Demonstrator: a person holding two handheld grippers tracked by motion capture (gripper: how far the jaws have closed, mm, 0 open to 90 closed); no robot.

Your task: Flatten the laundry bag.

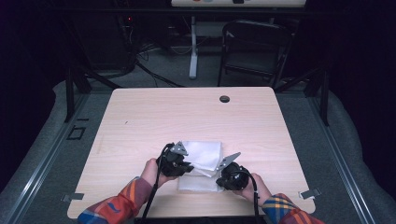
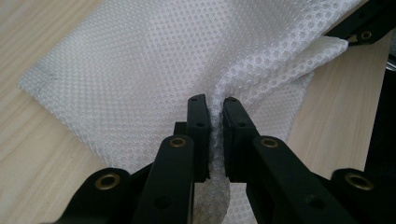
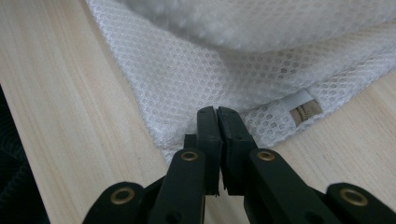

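White mesh bag (image 1: 201,161), partly folded, lies flat near table's front edge, w/ one fold raised.

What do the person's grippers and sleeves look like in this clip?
Both the left gripper and right gripper are black, each topped by a grey three-cornered plate, with a black cable trailing back. The gripper views show flat black jaws with brass-coloured pivot rings. Sleeves are orange plaid with blue and yellow.

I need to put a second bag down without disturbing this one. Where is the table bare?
The table is bare across its far half, up to the cable hole, and in strips along both side edges. It is crowded at the near middle: the white mesh bag lies there, pinched by the left gripper and the right gripper.
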